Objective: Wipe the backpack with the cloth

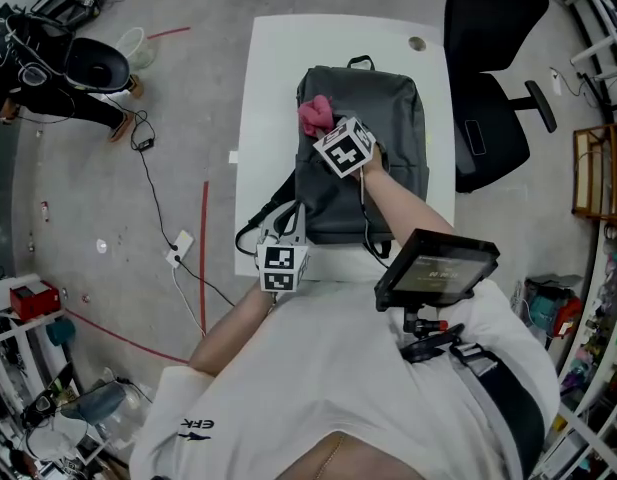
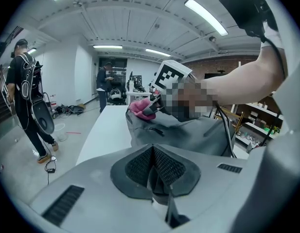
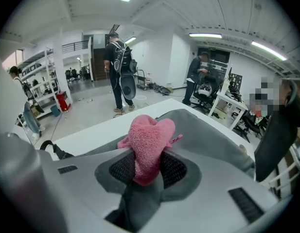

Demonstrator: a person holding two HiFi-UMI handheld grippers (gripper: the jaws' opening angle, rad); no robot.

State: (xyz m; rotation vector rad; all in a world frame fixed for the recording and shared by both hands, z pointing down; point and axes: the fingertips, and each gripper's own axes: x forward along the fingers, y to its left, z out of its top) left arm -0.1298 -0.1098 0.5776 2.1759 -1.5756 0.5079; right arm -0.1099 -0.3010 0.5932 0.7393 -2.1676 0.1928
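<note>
**Desk:** Where's the cloth right now?

**Me:** In my right claw [image 3: 148, 171]. Both pads are closed on the pink cloth [image 3: 150, 142], which bunches up and sticks out past the tips. From the head view I see it against the far left corner of the backpack [image 1: 373, 138], near the top handle.

**Desk:** And the backpack itself?

**Me:** It is grey and lies flat on the white surface [image 1: 273, 78], with its top end pointing away from me. Its black straps [image 1: 260, 226] spill off the near left corner toward the surface's edge.

**Desk:** What's your left side doing?

**Me:** My left claw [image 2: 152, 166] is squeezed together, pad against pad. I can't make out anything caught between the pads. From above it sits at the backpack's near left corner, just beside those straps. I can't tell whether it touches them.

**Desk:** Anything around you?

**Me:** A black office chair [image 1: 488, 78] stands to the right of the surface. Both gripper views show a few people standing well back in the room.
</note>
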